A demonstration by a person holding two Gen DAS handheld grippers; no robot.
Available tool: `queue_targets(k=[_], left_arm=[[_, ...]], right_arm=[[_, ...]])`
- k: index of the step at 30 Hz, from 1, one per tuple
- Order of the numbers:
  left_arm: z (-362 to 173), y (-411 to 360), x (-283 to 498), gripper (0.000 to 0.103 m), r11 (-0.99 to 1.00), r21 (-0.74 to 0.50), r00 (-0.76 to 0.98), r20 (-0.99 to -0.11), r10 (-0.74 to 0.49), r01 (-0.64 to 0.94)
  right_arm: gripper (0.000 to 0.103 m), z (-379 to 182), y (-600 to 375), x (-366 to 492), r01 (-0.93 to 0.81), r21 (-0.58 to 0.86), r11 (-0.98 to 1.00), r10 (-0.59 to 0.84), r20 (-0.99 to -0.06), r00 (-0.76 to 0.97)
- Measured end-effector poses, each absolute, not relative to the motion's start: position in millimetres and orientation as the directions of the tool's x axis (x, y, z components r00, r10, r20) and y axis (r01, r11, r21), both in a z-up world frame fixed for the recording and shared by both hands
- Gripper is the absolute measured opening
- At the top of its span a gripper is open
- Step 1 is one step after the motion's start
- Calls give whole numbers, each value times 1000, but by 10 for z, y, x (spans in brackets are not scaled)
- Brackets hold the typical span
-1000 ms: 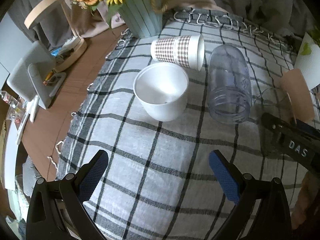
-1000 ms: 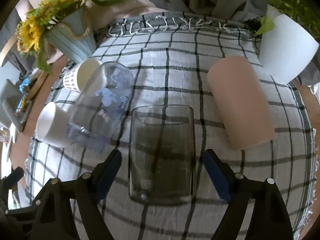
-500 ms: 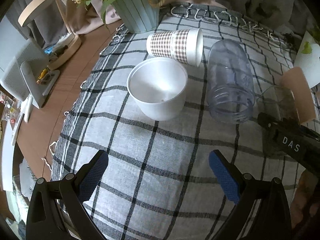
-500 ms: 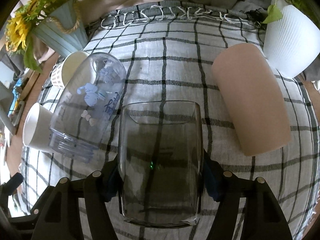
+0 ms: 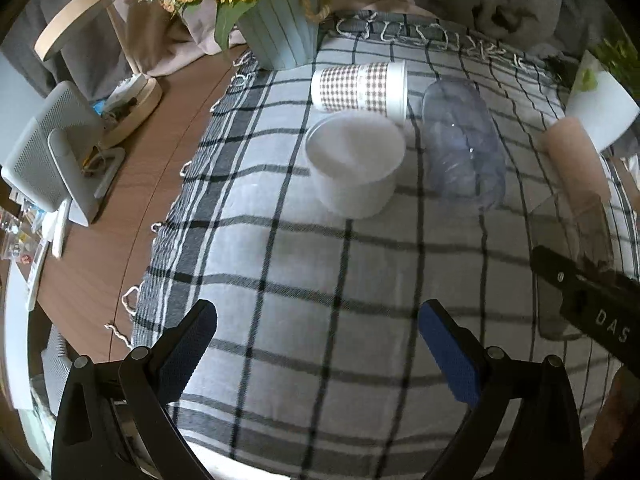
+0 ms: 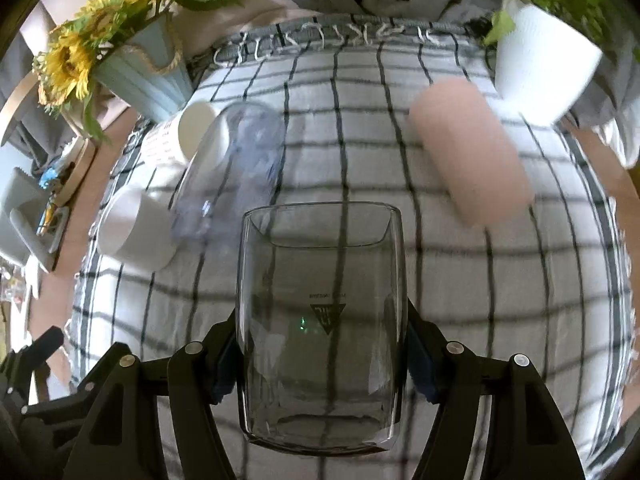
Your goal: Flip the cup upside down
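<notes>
I am working over a grey and white checked cloth [image 6: 460,292] with dark grid lines and a knotted fringe along its far edge. It covers part of a brown wooden table [image 5: 120,216], bare on the left in the left wrist view. At the far left corner of the cloth stands a pale blue ribbed vase [image 5: 280,36] of sunflowers; at the far right a white ribbed pot [image 6: 540,64] with green leaves. Crumpled grey fabric lies beyond the fringe. On the bare wood I see a round wooden stand [image 5: 128,100] and a grey device [image 5: 52,156].

The clear glass cup [image 6: 320,312] fills the near middle of the right wrist view, held between the blue pads [image 6: 420,368] of my right gripper [image 6: 320,364], whose jaws are clamped on its sides. Its long axis runs straight away from the camera, along the fingers. The thick base is nearest the camera, at the bottom of the frame, and the open rim faces the far side. Whether it touches the cloth, I cannot tell.

Other cups lie around it: a pink tumbler [image 6: 472,152] on its side to the right, a clear plastic jar [image 6: 228,168] on its side to the left, an upright white cup [image 5: 356,164] beyond that, and a checked paper cup [image 5: 360,86] lying on its side near the vase.

My left gripper [image 5: 318,344] hangs over bare cloth, jaws wide apart, holding nothing.
</notes>
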State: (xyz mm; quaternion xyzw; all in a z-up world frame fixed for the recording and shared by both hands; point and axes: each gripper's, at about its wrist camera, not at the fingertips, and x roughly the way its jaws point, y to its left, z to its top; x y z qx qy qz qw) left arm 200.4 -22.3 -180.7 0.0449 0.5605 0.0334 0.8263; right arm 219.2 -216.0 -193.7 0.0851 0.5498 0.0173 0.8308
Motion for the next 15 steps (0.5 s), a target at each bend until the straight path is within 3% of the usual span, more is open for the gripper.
queue_targets(k=[15], left_arm=[[-1932, -117, 1795, 103, 976, 125, 384, -922, 49, 176]], right_arm=[[68, -2250, -1889, 1752, 216, 113, 970, 37, -944, 327]])
